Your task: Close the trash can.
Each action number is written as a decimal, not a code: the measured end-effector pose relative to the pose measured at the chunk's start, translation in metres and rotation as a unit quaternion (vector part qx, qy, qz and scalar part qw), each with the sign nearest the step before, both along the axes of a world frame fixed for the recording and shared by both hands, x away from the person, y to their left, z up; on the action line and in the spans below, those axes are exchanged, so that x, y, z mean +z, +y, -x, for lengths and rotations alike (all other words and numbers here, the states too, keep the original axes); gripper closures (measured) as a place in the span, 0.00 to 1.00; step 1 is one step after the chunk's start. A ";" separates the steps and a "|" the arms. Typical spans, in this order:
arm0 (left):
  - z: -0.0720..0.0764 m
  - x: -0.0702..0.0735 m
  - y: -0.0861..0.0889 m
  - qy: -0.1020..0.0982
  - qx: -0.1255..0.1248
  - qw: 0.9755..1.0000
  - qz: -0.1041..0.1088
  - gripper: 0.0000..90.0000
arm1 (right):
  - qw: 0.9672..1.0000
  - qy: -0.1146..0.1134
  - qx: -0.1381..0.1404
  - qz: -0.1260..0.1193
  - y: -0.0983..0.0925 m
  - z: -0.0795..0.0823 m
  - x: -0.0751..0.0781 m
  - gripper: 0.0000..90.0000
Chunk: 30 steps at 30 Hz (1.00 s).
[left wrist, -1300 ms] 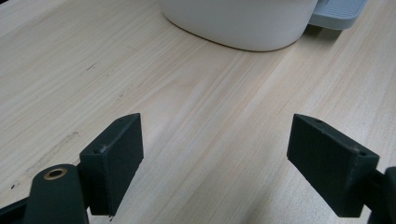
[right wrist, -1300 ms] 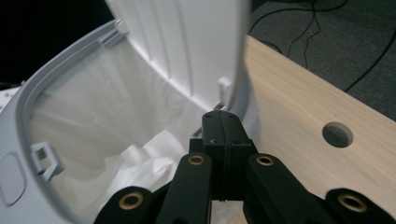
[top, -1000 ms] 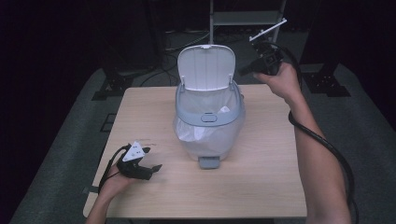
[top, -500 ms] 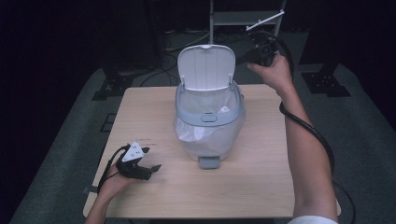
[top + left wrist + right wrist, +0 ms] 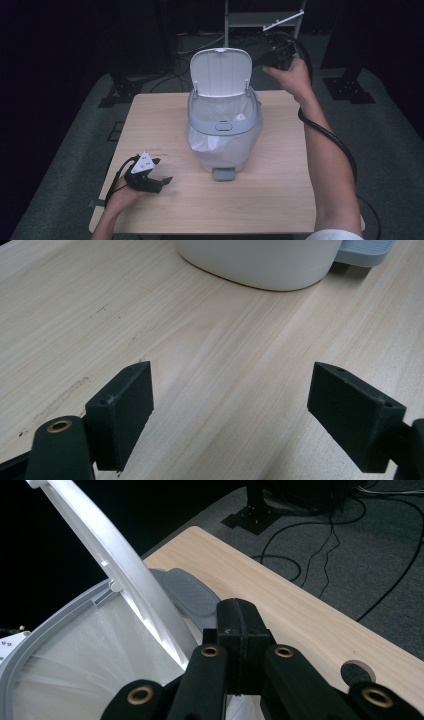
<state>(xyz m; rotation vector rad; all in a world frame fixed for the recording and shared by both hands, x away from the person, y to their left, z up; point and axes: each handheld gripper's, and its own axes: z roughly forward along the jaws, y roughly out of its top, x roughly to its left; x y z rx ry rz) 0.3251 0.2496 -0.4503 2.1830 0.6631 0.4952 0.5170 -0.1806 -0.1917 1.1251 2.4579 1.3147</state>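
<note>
A white pedal bin (image 5: 225, 130) with a grey rim stands mid-table, its lid (image 5: 221, 72) raised upright and a white bag lining it. My right gripper (image 5: 265, 61) hangs in the air just behind and right of the lid, jaws shut with nothing between them. In the right gripper view the shut jaws (image 5: 240, 625) sit close to the lid's edge (image 5: 115, 565) and the grey hinge piece (image 5: 192, 597). My left gripper (image 5: 162, 171) rests on the table at the front left, open and empty. Its fingers (image 5: 125, 405) frame bare wood, with the bin's base (image 5: 260, 262) farther ahead.
The bin's grey pedal (image 5: 223, 173) points toward the front edge. The wooden table (image 5: 280, 200) has a cable hole (image 5: 357, 672) near its back edge. Black stands, cables and a metal shelf frame (image 5: 260, 20) lie on the dark floor behind.
My right hand has shifted slightly up the picture and leftward, closer to the raised lid. The left gripper and the bin have stayed put.
</note>
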 end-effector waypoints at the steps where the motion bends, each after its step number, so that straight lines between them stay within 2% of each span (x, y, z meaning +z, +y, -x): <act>1: 0.000 0.000 0.000 0.000 0.000 1.000 0.000 0.19 | 1.000 0.002 0.002 0.000 0.000 0.000 0.000 1.00; 6: 0.000 -0.001 0.001 0.001 0.002 1.000 -0.001 0.19 | 1.000 0.002 0.018 0.002 0.000 0.000 0.000 1.00; 10: -0.001 -0.001 0.001 0.001 0.001 1.000 -0.004 0.19 | 0.999 0.000 0.048 0.000 0.003 0.007 0.000 1.00; 14: 0.000 -0.001 0.000 0.001 0.001 1.000 -0.002 0.19 | 0.997 -0.002 0.074 0.027 0.010 0.017 0.001 1.00; 24: 0.000 -0.001 -0.002 0.002 -0.001 1.000 -0.006 0.19 | 0.994 -0.004 0.106 0.038 0.016 0.037 -0.005 1.00; 30: 0.001 -0.002 -0.003 0.003 0.000 1.000 -0.004 0.19 | 0.992 -0.008 0.125 0.035 0.020 0.047 -0.009 1.00</act>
